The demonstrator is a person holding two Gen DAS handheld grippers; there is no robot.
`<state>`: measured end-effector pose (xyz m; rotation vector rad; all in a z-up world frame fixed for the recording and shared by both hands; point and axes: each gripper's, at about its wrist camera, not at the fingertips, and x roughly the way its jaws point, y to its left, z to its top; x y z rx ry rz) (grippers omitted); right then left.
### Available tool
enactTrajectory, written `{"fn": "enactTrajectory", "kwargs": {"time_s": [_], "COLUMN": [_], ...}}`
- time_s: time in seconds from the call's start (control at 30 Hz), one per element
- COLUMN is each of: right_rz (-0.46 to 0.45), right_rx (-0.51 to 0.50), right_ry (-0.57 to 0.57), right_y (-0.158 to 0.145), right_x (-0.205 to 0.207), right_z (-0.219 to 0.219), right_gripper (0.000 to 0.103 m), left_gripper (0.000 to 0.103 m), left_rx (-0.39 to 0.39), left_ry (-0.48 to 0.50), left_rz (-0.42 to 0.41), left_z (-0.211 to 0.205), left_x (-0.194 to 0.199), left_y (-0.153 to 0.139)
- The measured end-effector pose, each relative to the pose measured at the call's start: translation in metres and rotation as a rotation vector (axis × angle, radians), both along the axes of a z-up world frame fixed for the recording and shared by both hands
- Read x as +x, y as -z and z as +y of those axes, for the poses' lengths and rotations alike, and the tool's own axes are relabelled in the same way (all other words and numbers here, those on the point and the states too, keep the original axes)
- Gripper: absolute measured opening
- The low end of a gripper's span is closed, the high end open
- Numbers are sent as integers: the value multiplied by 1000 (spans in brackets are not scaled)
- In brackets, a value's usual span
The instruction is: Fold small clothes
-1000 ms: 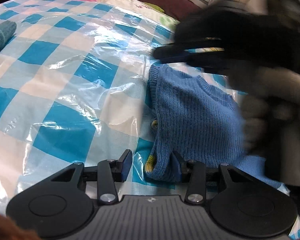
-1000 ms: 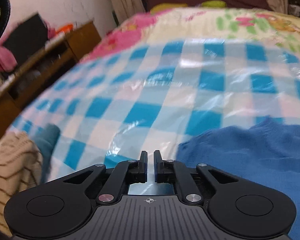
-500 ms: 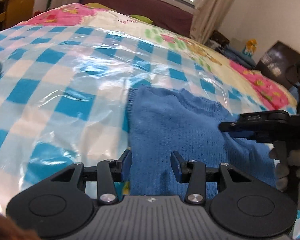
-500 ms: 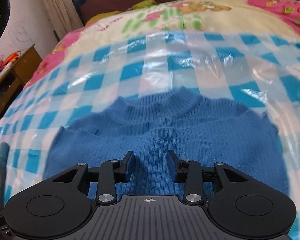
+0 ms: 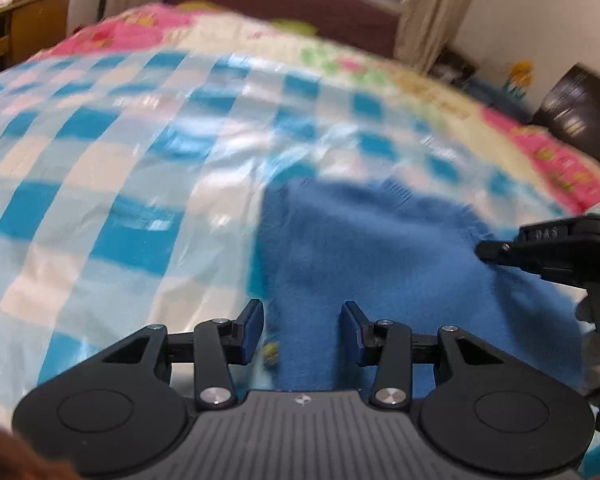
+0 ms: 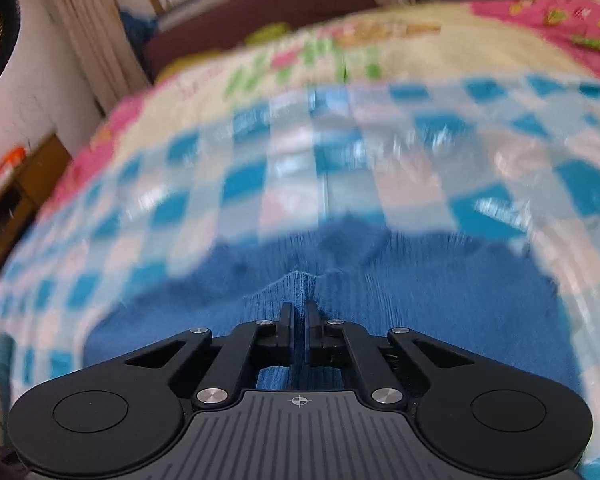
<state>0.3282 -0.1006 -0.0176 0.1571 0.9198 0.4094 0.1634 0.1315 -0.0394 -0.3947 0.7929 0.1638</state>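
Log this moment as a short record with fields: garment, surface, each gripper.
garment: blue knitted sweater, lying spread out on the bed
surface: blue-and-white checked plastic sheet over a floral bedspread
right gripper: shut on a pinched ridge of the sweater
left gripper: open, the sweater's left edge between its fingers, not pressed

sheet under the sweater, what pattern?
Blue-and-white checks on the sheet, glossy like plastic; left wrist view shows it best.
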Motion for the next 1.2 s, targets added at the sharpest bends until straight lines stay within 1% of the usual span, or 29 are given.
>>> {"fn": "enactTrajectory", "kwargs": {"time_s": [0.03,0.07,0.1,0.17,0.27,0.37,0.43,0.5,0.53,0.6,0.63,0.73,0.83,0.9,1.0,1.1,1.2], "right_rz": [12,1,-11,-14,-31,-72,-73,-39,-15,-15,-20,-49,-72,-53,-13,-11,5], "right_rx": [-30,-41,-37,-23,12,13,-8,-63,-104,-136,-134,-85,-77,-72,-77,-97,-84], "right_ry": [-21,-24,-28,-20,-17,-73,-126,-163,-184,-183,-176,-178,-233,-272,-316,-346,-362], "right_y": [8,10,9,3,-12,-24,-20,-8,0,3,-3,-22,-34,-34,-28,-25,-26], "right_x": [0,-1,-3,-4,-12,-30,-38,-39,-37,-36,-37,-44,-55,-59,-60,-62,-61], "right_z": [5,6,6,4,0,11,25,41,49,55,55,54,65,81,106,129,146], "right_gripper": [6,7,11,12,12,14,16,17,17,17,19,19,21,22,22,22,23], "left_gripper": [46,46,46,46,46,46,46,46,46,46,46,46,46,46,46,46,46], "left_rx": [-18,-28,-28,-27,-55,-76,-75,-81,-87,-89,-94,-118,-142,-164,-163,-177,-194], "left_ry": [-4,-10,-17,-27,-39,-47,-37,-30,-24,-22,-23,-28,-26,-20,-12,-12,-16], "left_rz": [4,2,0,-4,-26,-45,-20,37,53,47,40,11,12,18,19,6,-2], "left_z": [3,5,6,8,8,6,4,3,3,2,3,5,5,4,1,4,8], "left_x": [-2,-5,-9,-16,-27,-39,-40,-37,-37,-40,-42,-48,-50,-53,-57,-58,-60], "left_y": [3,3,3,1,-6,-10,-5,5,9,8,6,2,4,7,10,10,12]}}
